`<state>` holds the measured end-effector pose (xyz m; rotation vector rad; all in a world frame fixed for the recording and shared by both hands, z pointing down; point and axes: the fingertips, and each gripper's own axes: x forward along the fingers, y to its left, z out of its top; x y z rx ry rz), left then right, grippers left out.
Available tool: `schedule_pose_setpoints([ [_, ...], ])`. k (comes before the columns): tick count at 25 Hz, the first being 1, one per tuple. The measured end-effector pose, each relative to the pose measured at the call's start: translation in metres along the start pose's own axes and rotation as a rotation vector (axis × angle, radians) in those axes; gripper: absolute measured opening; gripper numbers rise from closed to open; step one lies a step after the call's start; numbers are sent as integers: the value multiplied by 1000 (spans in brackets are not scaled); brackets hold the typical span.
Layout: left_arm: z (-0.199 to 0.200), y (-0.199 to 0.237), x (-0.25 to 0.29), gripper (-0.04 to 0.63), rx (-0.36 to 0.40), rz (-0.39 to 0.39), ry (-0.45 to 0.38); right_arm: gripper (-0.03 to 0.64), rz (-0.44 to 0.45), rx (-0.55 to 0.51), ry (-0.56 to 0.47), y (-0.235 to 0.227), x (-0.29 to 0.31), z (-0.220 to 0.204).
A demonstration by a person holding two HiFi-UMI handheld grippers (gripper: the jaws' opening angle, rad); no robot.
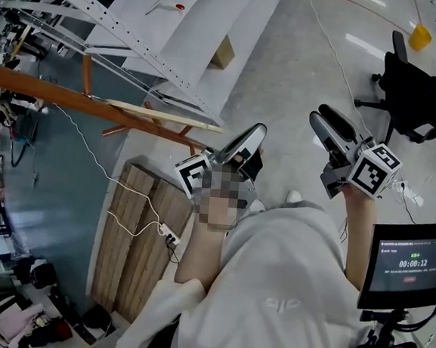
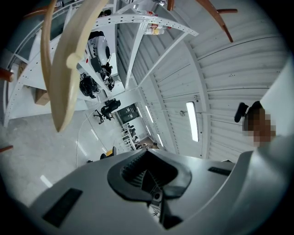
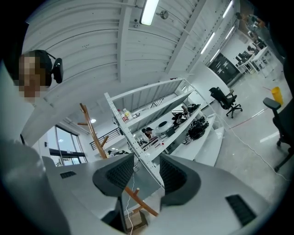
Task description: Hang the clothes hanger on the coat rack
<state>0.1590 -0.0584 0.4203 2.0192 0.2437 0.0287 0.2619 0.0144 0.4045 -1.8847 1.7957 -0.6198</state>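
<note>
The coat rack's orange-brown wooden pole crosses the head view's left side, with short pegs branching off. A pale wooden clothes hanger lies along it, apart from both grippers; its hook is not visible. The left gripper view shows that hanger at the upper left and rack pegs at the top. My left gripper is shut and empty, a little right of the hanger's end. My right gripper is open and holds nothing, farther right. The rack pole stands beyond its jaws.
A white perforated metal shelf frame slants above the rack. On the floor lie a wooden board, a white cable with a power strip and a cardboard box. A black office chair and a monitor are at right.
</note>
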Motion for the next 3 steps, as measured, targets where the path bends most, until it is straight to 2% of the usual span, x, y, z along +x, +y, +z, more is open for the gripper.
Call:
schedule_pose_setpoints([
  [3,2,1,-1,6,7,7,-3,187,4,-1,7,1,2,0],
])
